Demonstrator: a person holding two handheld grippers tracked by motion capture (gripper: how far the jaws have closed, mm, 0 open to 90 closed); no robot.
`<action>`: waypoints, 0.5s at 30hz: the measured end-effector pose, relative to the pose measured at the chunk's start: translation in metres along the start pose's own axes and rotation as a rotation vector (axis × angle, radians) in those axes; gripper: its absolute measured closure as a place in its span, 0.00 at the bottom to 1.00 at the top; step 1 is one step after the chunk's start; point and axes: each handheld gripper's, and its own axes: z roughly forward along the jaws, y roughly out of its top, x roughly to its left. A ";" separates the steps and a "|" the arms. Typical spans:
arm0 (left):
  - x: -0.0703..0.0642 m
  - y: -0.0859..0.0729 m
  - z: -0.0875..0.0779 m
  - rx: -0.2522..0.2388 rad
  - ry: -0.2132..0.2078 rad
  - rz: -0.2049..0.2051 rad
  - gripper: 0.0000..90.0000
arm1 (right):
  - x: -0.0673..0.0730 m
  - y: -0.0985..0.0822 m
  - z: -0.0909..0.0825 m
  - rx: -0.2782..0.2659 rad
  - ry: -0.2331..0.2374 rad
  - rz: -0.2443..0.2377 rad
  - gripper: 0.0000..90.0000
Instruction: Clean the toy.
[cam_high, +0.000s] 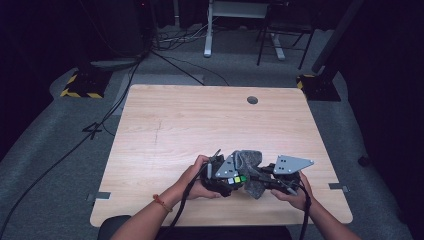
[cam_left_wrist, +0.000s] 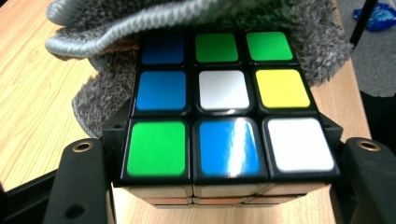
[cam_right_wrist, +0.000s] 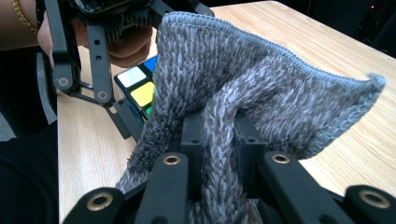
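We see 2 grippers: left gripper (cam_left_wrist: 219, 186) jaws clamped on puzzle cube (cam_left_wrist: 224, 107); right gripper (cam_right_wrist: 219, 158) jaws pinching grey cloth (cam_right_wrist: 261, 84) draped over cube.

Green, blue, white and yellow stickers in black framing are seen on the cube (cam_left_wrist: 224, 105); a mottled grey, pale-edged cloth (cam_right_wrist: 261, 88) is draped at upper frame.

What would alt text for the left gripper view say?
A scrambled Rubik's cube sits clamped between two black jaws, its top face a mix of green, blue, white and yellow squares. A fluffy grey cloth drapes over its far edge, above a light wooden table.
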 end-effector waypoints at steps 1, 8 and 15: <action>0.000 0.000 0.000 0.002 0.001 0.000 0.37 | 0.001 0.000 0.000 -0.004 0.001 -0.001 0.87; 0.001 -0.001 0.003 0.017 -0.002 -0.006 0.37 | 0.005 0.008 0.002 -0.032 0.005 -0.014 0.87; 0.003 0.001 -0.001 -0.004 0.013 0.002 0.37 | 0.003 0.007 0.004 -0.022 -0.004 -0.014 0.87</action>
